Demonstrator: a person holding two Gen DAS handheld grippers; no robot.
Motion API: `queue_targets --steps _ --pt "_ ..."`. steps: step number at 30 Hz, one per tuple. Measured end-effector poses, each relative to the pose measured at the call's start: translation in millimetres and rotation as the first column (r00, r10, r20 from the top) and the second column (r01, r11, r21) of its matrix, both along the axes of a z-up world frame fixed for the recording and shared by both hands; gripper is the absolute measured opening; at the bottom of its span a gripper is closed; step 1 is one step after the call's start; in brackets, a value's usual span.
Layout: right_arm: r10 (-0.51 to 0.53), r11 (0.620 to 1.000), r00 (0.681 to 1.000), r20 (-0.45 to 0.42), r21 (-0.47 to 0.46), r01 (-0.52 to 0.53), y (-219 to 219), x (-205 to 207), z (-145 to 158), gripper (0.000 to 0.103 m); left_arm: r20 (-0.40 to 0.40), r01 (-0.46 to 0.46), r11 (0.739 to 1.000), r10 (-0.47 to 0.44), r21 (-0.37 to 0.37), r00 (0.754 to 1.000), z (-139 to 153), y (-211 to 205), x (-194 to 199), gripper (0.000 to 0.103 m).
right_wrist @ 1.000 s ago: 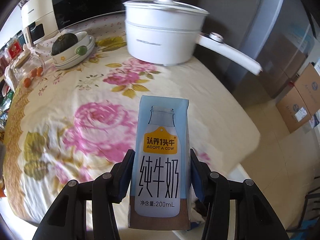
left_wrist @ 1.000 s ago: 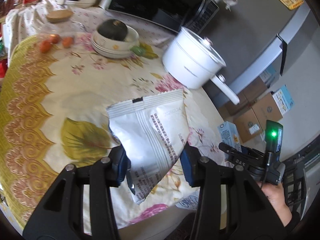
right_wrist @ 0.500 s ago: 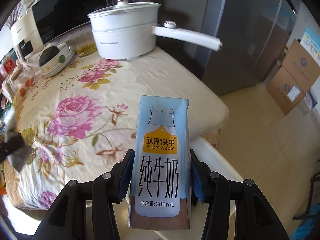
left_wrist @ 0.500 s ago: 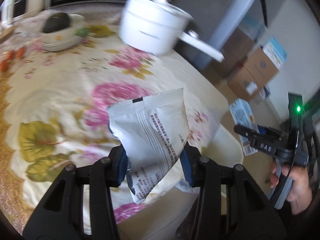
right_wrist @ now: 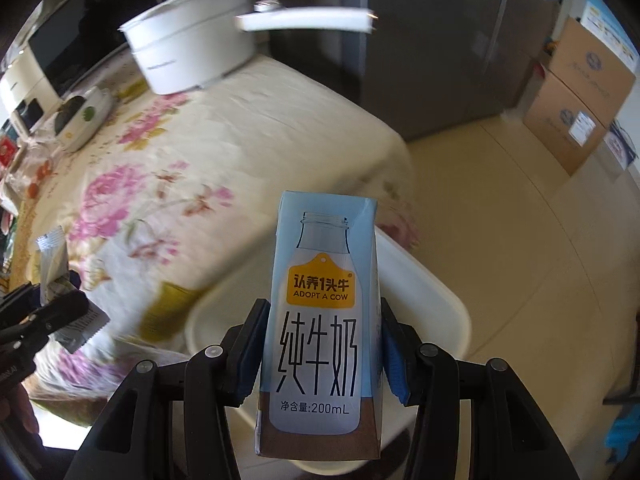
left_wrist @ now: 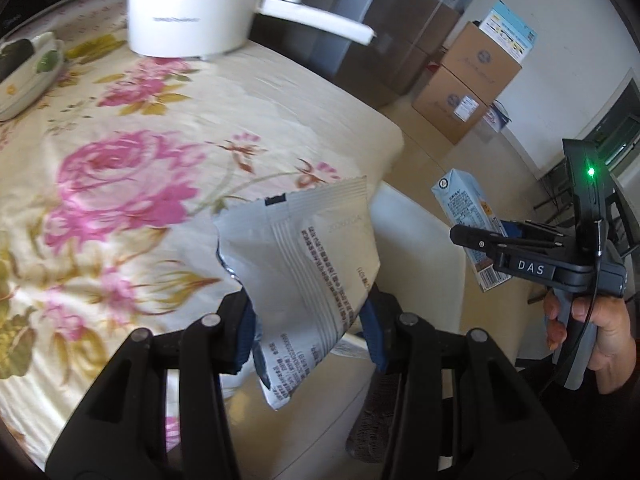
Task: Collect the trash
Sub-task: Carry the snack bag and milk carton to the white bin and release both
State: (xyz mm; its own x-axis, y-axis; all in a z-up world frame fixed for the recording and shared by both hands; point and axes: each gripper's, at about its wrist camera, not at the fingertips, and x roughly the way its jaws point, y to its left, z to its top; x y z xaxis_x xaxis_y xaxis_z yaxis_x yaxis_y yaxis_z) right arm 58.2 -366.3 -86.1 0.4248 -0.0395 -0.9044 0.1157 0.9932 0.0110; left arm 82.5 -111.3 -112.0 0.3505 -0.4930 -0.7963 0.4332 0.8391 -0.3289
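My left gripper [left_wrist: 310, 330] is shut on a silver foil snack wrapper [left_wrist: 304, 256], held in the air over the table's near edge. My right gripper [right_wrist: 322, 342] is shut on a light-blue 200 mL milk carton [right_wrist: 322, 312], held upright above a white bin [right_wrist: 424, 300] that stands on the floor by the table. In the left wrist view the right gripper [left_wrist: 480, 240] and its carton [left_wrist: 468, 216] show at the right, over the bin [left_wrist: 416, 236]. In the right wrist view the left gripper [right_wrist: 52, 308] and wrapper [right_wrist: 54, 260] show at the left.
The table carries a floral cloth [left_wrist: 120, 152], a white pot with a long handle [left_wrist: 192, 8] and stacked bowls [left_wrist: 24, 68] at the back. A grey fridge [right_wrist: 432, 40] and cardboard boxes [left_wrist: 472, 80] stand beyond on the beige floor.
Both grippers have swung to the right, off the table top toward its edge. The white bin has come into view beneath them. Both still hold their items.
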Motion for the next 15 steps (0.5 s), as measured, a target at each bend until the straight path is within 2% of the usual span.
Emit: queue_targets --steps 6,14,15 --pt "-0.053 0.999 0.998 -0.016 0.009 0.053 -38 -13 -7 0.053 -0.021 0.064 0.998 -0.064 -0.009 0.998 -10 -40 -1 0.047" --pt "-0.071 0.997 0.997 -0.023 0.01 0.071 -53 -16 -12 0.053 -0.002 0.143 0.99 -0.143 0.017 0.99 -22 -84 -4 0.048" --pt "-0.072 0.997 0.997 -0.026 0.011 0.073 -55 -16 -12 0.053 0.009 0.147 0.989 -0.147 0.02 0.989 -22 -86 -4 0.052"
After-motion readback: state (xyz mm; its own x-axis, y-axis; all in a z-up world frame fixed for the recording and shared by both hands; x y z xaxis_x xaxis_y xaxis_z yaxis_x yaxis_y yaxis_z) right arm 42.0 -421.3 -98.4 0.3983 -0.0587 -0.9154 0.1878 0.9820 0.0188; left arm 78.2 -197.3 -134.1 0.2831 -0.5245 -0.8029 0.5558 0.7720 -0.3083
